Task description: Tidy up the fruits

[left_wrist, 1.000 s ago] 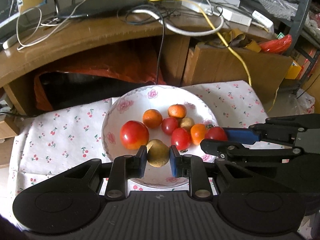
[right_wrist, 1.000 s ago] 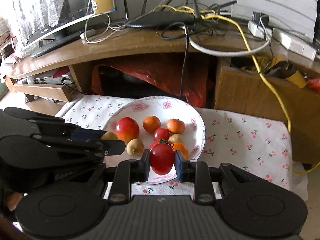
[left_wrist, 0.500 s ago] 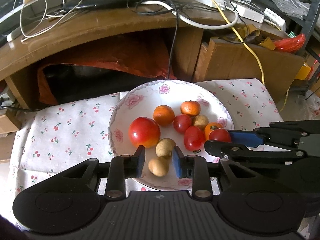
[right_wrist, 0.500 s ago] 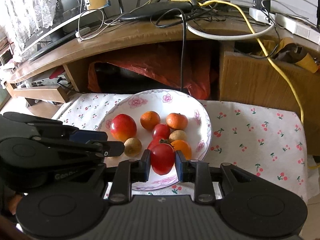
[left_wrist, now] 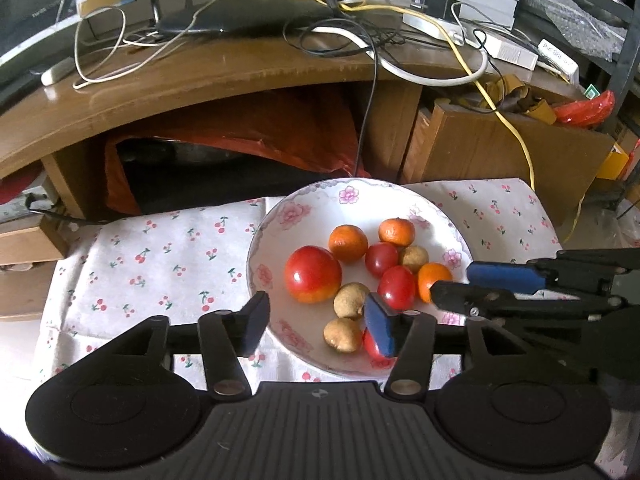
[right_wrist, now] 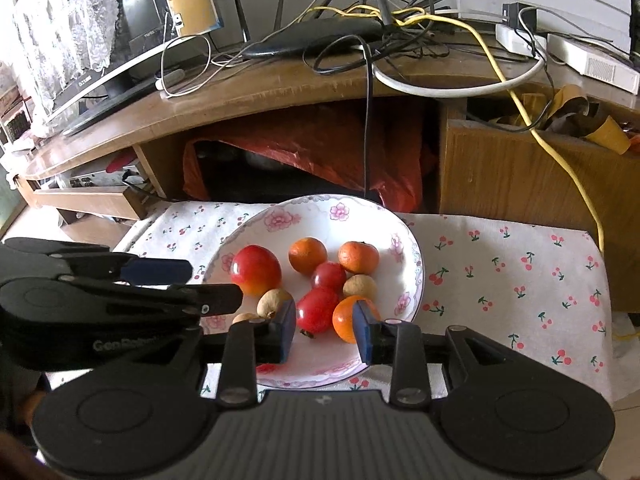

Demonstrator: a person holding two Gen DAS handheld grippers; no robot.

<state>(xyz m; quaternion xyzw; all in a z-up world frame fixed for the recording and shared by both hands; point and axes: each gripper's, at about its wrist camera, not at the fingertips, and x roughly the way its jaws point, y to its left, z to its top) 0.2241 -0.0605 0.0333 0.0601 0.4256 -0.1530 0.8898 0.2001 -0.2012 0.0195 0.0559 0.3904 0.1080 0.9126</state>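
A white flowered plate [left_wrist: 280, 216] holds a big red fruit [left_wrist: 313, 274], three oranges, small red tomatoes and brown round fruits. My left gripper [left_wrist: 318, 326] hovers over the plate's front, its jaws opening. A brown fruit [left_wrist: 343, 335] lies loose on the plate between its fingers. A small tomato [left_wrist: 370, 347] shows partly behind the left gripper's right finger. My right gripper [right_wrist: 326, 334] is over the plate's right front, jaws opening slightly. A red tomato [right_wrist: 317, 310] rests on the plate between its pads, not squeezed.
The plate sits on a cherry-print cloth [left_wrist: 160, 264]. Behind it stands a wooden desk [left_wrist: 200, 80] strewn with cables, a router and power strips. A red bag [right_wrist: 320, 140] fills the space under the desk. A wooden box [left_wrist: 500, 148] stands at back right.
My left gripper has let go of the brown fruit, which dropped onto the plate's front, and its fingers spread wide. My right gripper's pads have parted a little from the red tomato.
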